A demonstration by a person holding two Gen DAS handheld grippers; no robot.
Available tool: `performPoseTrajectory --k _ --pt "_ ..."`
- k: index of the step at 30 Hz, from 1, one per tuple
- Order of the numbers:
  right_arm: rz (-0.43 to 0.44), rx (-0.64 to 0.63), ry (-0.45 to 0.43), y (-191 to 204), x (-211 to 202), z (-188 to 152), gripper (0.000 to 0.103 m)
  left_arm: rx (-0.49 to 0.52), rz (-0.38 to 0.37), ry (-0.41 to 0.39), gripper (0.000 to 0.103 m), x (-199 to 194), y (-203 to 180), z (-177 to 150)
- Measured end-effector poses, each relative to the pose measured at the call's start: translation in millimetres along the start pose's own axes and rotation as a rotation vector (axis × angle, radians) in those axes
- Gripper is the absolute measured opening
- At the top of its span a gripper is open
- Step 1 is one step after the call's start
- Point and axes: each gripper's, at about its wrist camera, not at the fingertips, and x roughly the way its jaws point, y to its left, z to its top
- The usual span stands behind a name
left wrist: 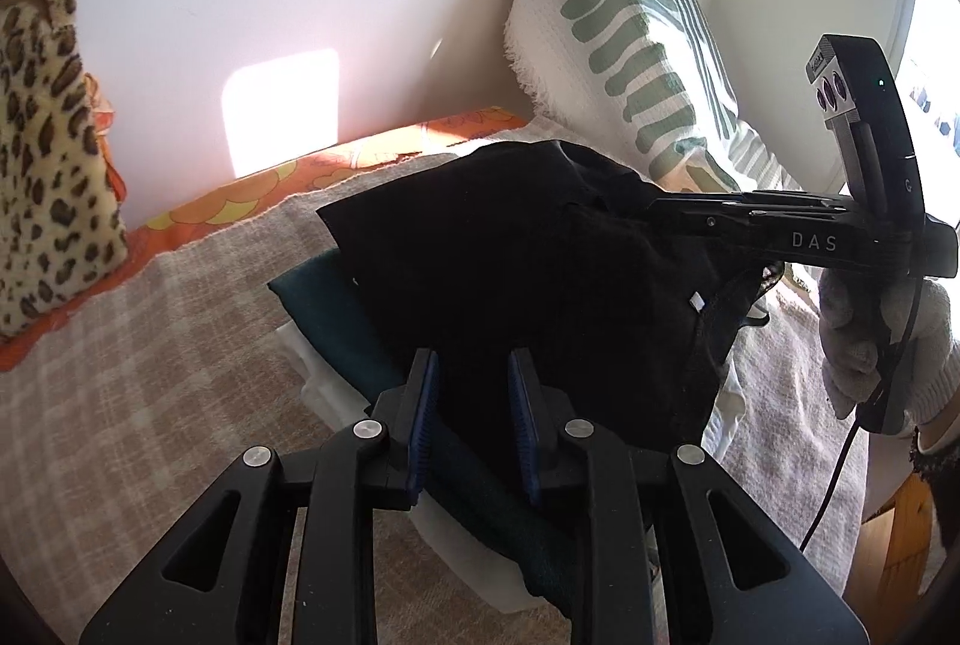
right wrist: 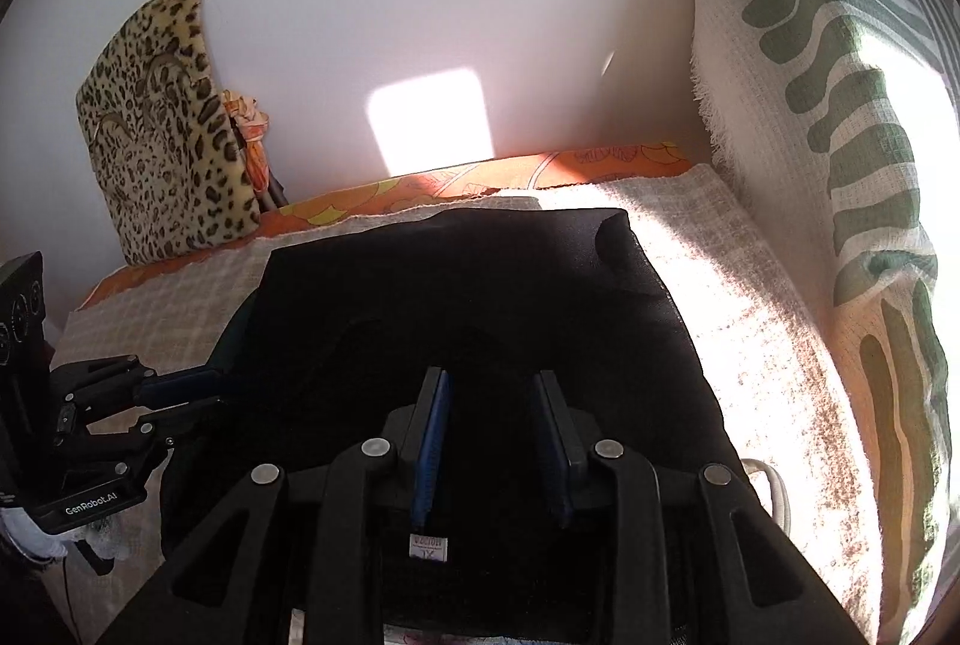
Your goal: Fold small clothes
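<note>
The left wrist view shows what the right one cannot: under the black garment (left wrist: pixel 528 273) lies a dark teal folded piece (left wrist: pixel 336 321) and, below that, something white (left wrist: pixel 324 381), the pile resting on the beige checked blanket (left wrist: pixel 150 345). It also shows the right gripper (left wrist: pixel 666 213) from the side, reaching in over the garment's far right edge, with a gloved hand (left wrist: pixel 870 339) on its handle and "DAS" readable on its body (the rest of the word is cut off). From this angle the right fingertips merge with the dark cloth; in the right wrist view the right gripper's (right wrist: pixel 492 393) blue pads stand apart over the black cloth, pinching nothing. That view alone shows a small white label (right wrist: pixel 428 548) sewn at the garment's near edge, its print too small to read, and "GenRobot.AI" on the left gripper (right wrist: pixel 198 393), which comes in at the left with its blue fingers near the garment's left edge; whether they touch it cannot be told. In its own view the left gripper's (left wrist: pixel 474 375) jaws are slightly spread above the cloth, with nothing gripped. A leopard-print cushion (right wrist: pixel 162 141) and a green-striped pillow (left wrist: pixel 618 33) lean against the wall.
</note>
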Motion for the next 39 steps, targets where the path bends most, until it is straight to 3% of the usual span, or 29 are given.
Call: performPoseTrajectory --k 1,3,5,7,9,13,20,32,34,36,39 --pt "-0.003 -0.003 -0.006 4.0 -7.7 -0.6 0.033 -0.002 0.003 -0.006 0.024 -8.5 -0.9 -1.2" --pt "-0.007 -0.008 -0.019 13.4 -23.5 -1.7 0.036 -0.012 0.008 -0.022 0.039 -26.5 -3.2 -3.1" --pt "-0.006 -0.011 -0.031 23.9 -39.2 -3.0 0.036 -0.014 0.009 -0.046 0.043 -46.9 -8.1 -5.1" --pt "-0.003 -0.011 -0.049 35.6 -55.7 -4.8 0.048 -0.004 0.018 -0.073 0.048 -67.7 -14.4 -7.9" --pt "-0.006 -0.006 -0.071 46.0 -71.7 -7.9 0.062 0.006 0.025 -0.099 0.063 -88.5 -21.4 -11.4" --pt "0.003 -0.008 -0.098 69.0 -99.0 -15.3 0.065 0.042 0.041 -0.143 0.069 -126.5 -34.3 -20.9" --pt "-0.013 -0.031 -0.152 112.1 -137.2 -33.9 0.082 0.065 0.07 -0.212 0.08 -183.9 -45.0 -41.8" --pt "-0.092 -0.051 -0.2 177.5 -172.5 -85.7 0.101 0.123 0.127 -0.284 0.083 -252.6 -52.1 -90.2" --pt "-0.102 -0.066 -0.208 189.0 -177.5 -92.6 0.103 0.139 0.156 -0.295 0.088 -261.5 -55.9 -98.0" --pt "-0.115 -0.072 -0.226 197.9 -182.9 -99.3 0.103 0.146 0.187 -0.304 0.103 -268.7 -59.3 -105.0" --pt "-0.137 -0.07 -0.255 207.8 -187.0 -106.9 0.103 0.148 0.19 -0.316 0.103 -278.0 -62.1 -114.5"
